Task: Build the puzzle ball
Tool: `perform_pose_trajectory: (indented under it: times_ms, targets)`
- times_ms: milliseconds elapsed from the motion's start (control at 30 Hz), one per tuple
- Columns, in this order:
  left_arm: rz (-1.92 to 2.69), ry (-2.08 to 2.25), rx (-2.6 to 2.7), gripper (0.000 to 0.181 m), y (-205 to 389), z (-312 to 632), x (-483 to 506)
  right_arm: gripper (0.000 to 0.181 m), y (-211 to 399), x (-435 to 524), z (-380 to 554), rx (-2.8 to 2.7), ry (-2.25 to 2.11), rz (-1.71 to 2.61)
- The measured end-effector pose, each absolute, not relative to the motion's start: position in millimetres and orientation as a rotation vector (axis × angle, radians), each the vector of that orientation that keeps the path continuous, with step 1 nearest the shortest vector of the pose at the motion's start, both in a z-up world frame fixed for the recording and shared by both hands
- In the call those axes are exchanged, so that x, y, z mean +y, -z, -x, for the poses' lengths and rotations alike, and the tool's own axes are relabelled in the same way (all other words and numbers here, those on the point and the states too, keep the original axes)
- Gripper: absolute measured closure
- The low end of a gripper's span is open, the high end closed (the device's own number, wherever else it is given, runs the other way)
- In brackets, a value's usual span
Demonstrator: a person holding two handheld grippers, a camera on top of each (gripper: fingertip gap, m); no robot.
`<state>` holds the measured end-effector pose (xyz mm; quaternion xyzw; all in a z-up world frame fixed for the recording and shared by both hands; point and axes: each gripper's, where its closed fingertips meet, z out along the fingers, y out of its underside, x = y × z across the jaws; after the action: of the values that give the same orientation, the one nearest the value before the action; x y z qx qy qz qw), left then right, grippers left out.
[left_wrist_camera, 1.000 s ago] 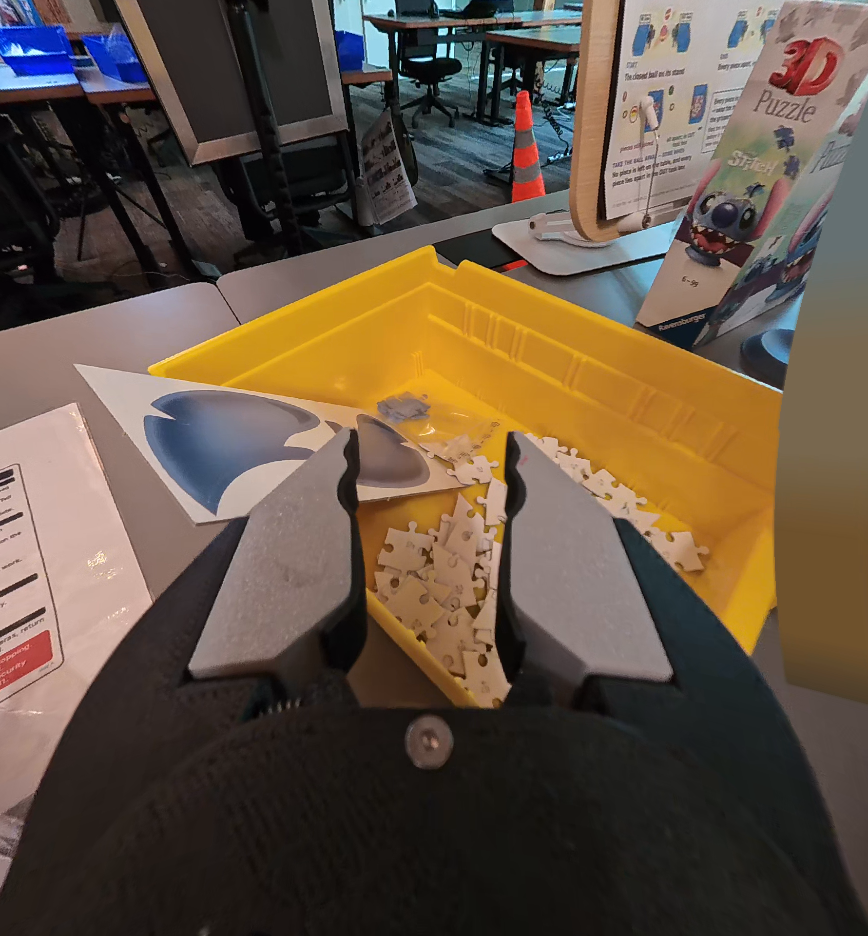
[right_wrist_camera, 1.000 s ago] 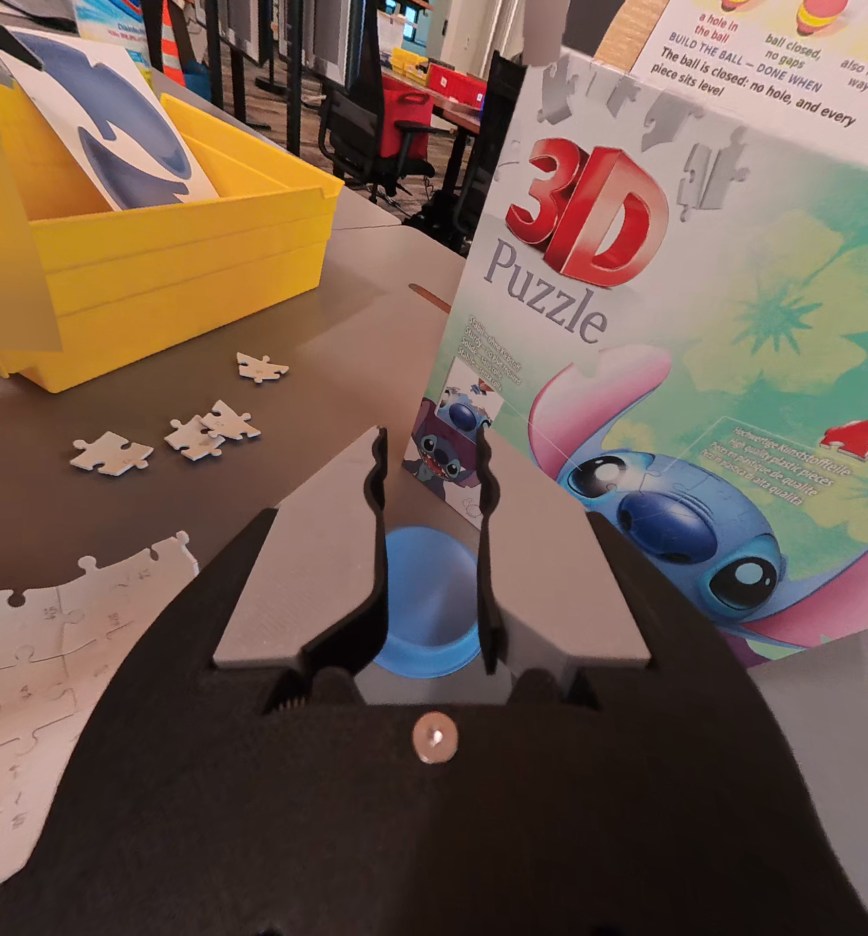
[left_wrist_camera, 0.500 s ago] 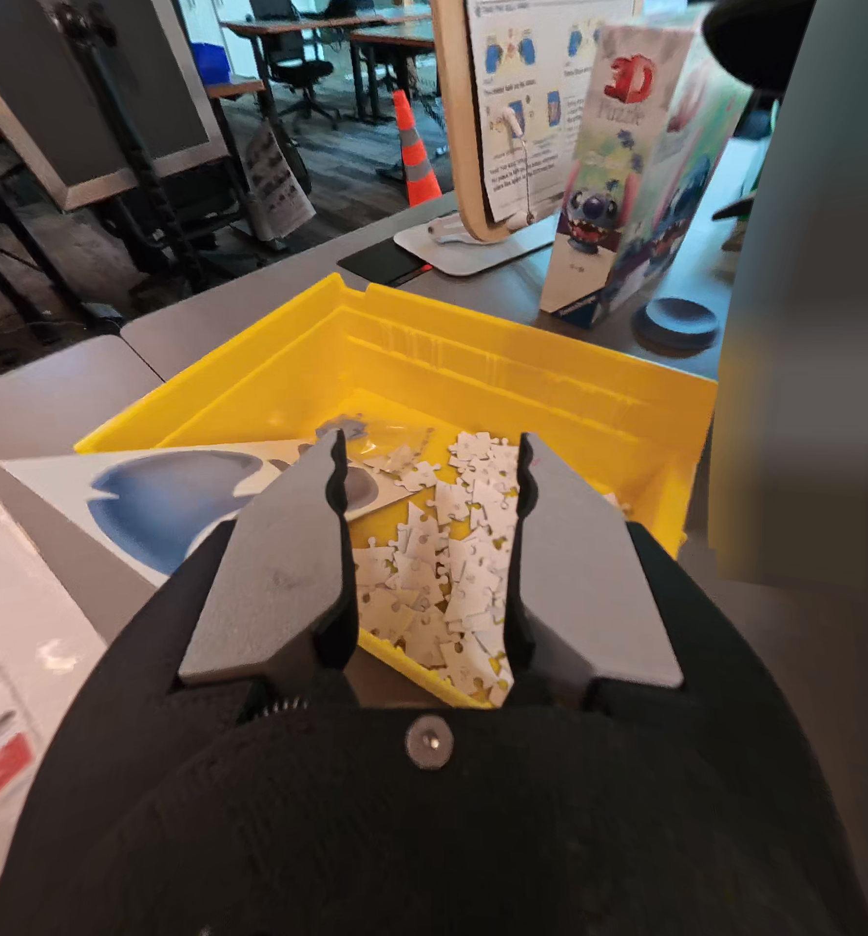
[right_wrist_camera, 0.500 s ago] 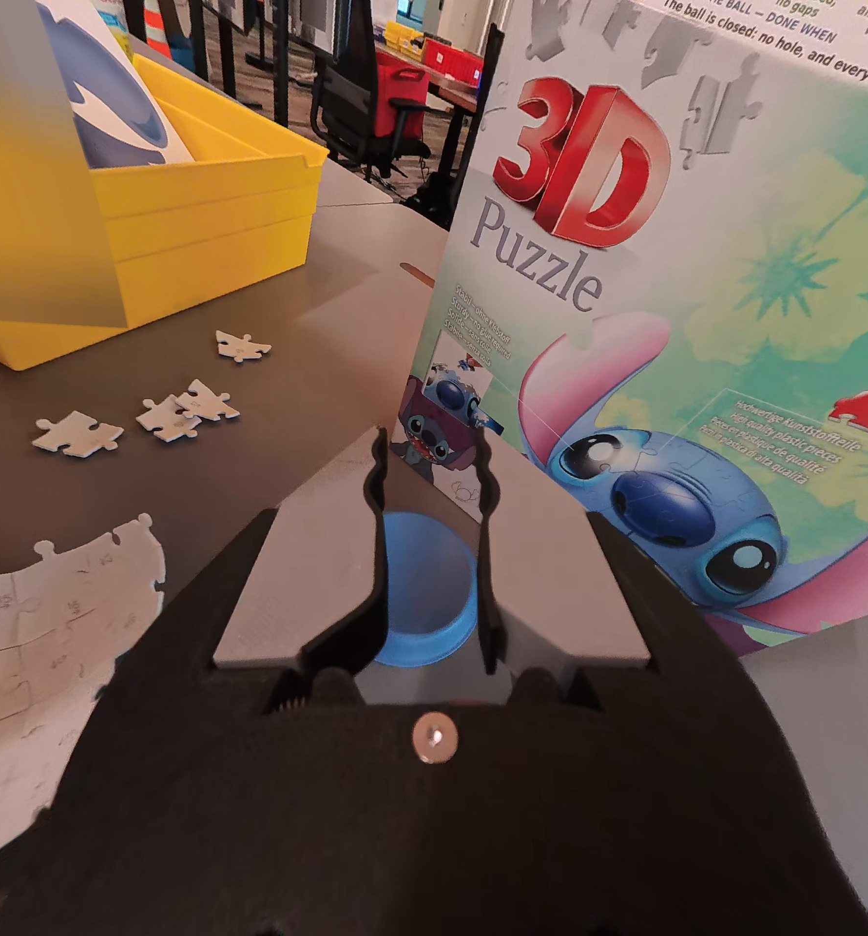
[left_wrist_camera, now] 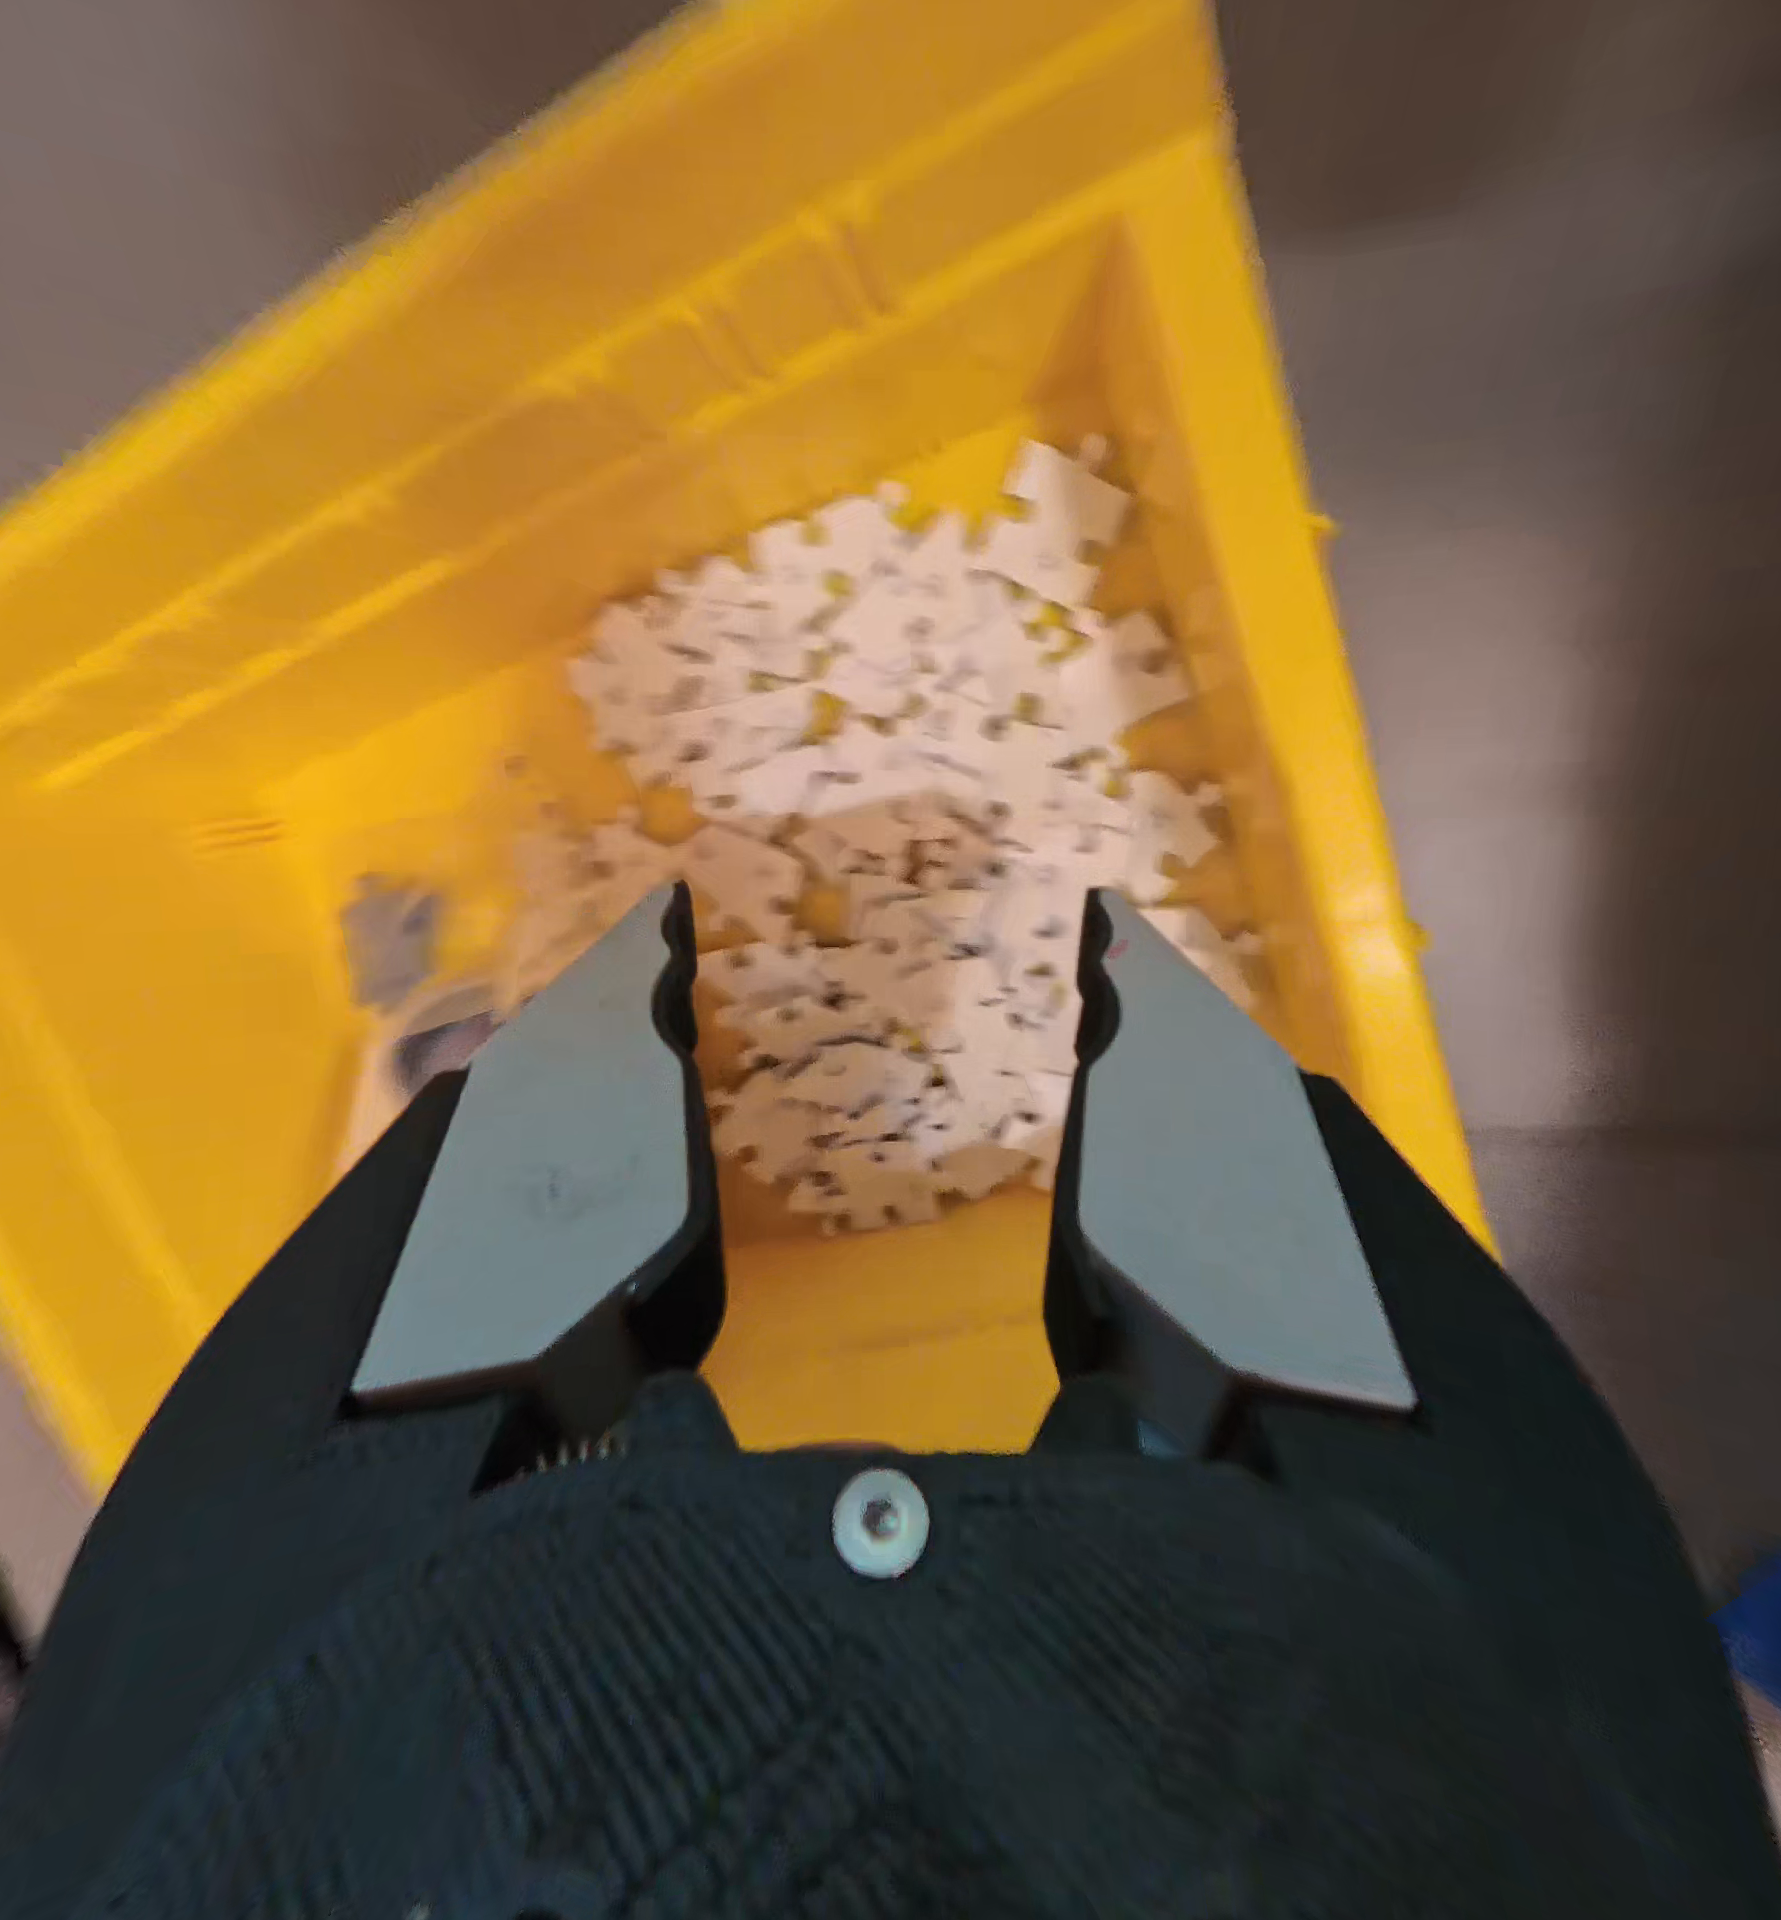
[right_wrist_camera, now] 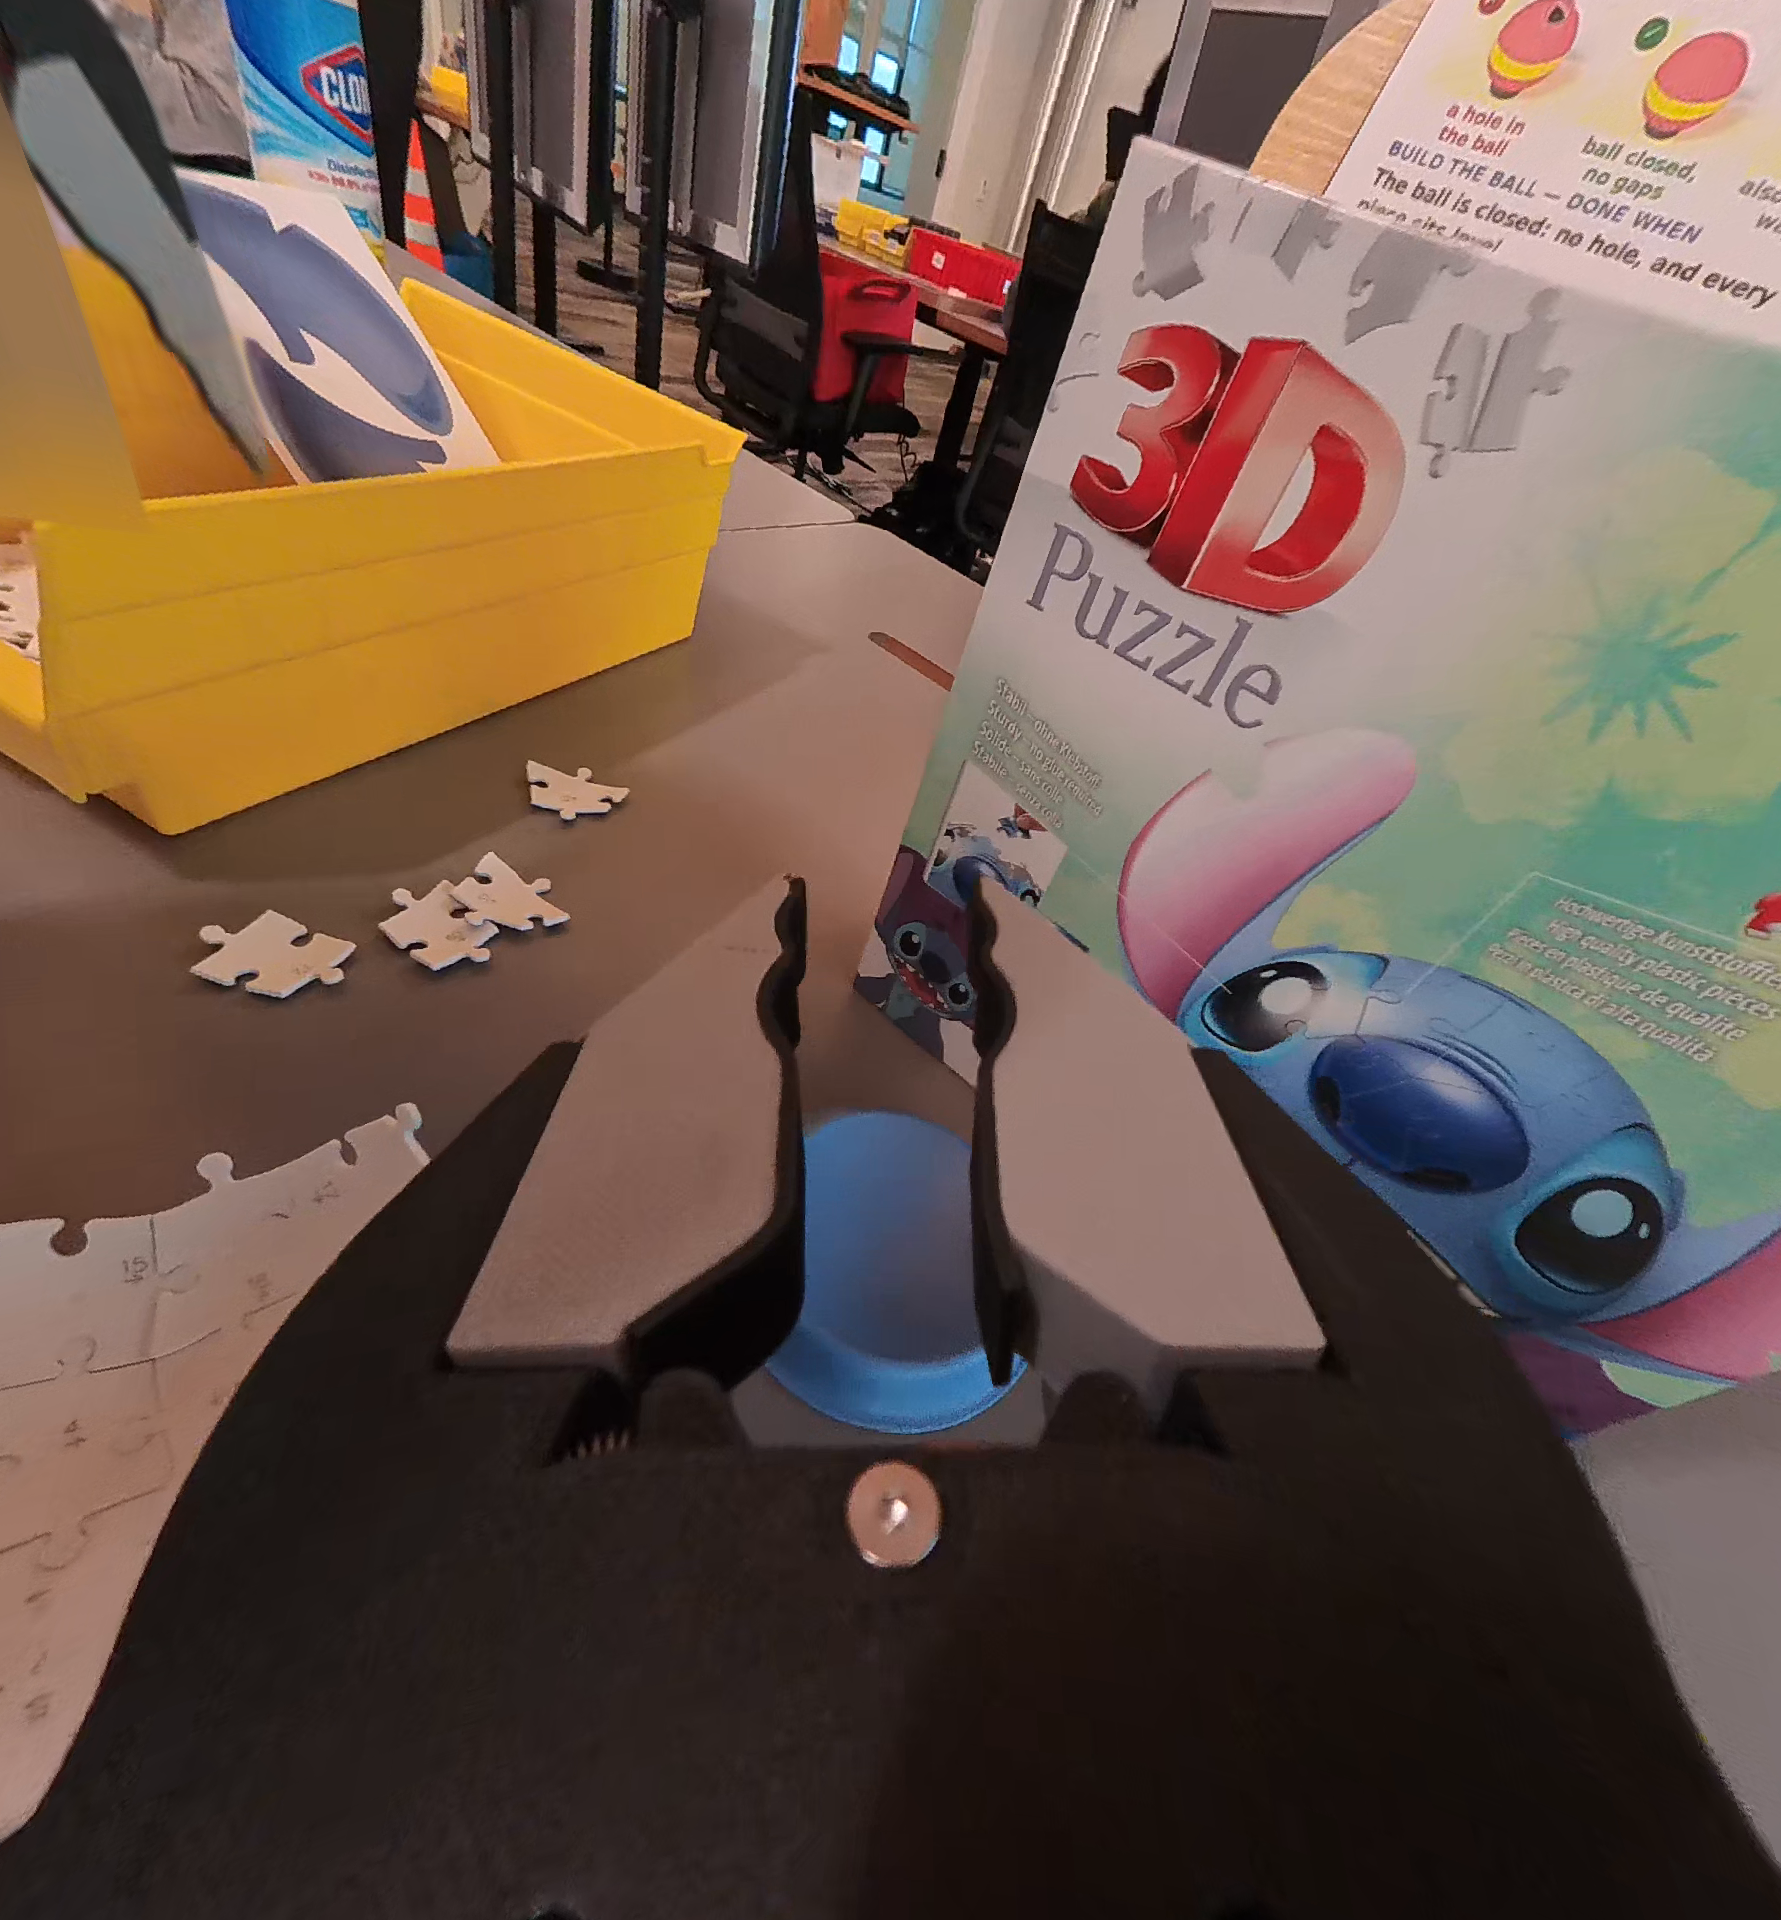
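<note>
Judging by the layout, you're early: a flat joined section (right_wrist_camera: 55,1382) lies on the bench (right_wrist_camera: 657,1039), four loose pieces (right_wrist_camera: 273,951) near it, most pieces (left_wrist_camera: 917,831) in the yellow bin (left_wrist_camera: 242,623). Left claw (left_wrist_camera: 886,935) spread, empty, above them; right claw (right_wrist_camera: 881,935) parted, empty, over a blue stand (right_wrist_camera: 886,1278).

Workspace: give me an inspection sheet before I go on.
Surface: grey table, in use.
Job's things: yellow bin with a heap of loose pieces; four stray pieces on the table; joined section lying flat; blue stand; puzzle box upright; printed sheet leaning in the bin.
Clutter: nothing seen.
Grippers: left gripper open above the heap, view blurred; right gripper open, empty, over the stand.
Cables: nothing seen.
Surroundings: instruction board, chairs, desks, red bins, orange cone.
</note>
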<state>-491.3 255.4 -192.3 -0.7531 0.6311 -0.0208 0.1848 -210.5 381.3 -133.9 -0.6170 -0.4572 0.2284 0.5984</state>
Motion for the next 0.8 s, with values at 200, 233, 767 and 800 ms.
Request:
perform_pose_trajectory:
  times_ms: [200,233,767,800]
  targets:
    - [2.207,-0.015,1.961,0.118,230.4,507.2,244.8,0.154,139.4,382.2,214.1,-1.074,-0.537,1.442]
    - [2.229,-0.084,2.02,0.114,237.9,513.4,243.8,0.154,140.6,383.3,214.1,-1.075,-0.535,1.446]
    - [2.223,-0.033,2.179,0.112,216.0,520.8,232.0,0.155,139.8,390.3,208.2,-1.037,-0.543,1.463]
    - [2.218,-0.077,2.25,0.109,220.5,526.2,224.6,0.155,139.5,389.8,208.6,-1.039,-0.542,1.461]
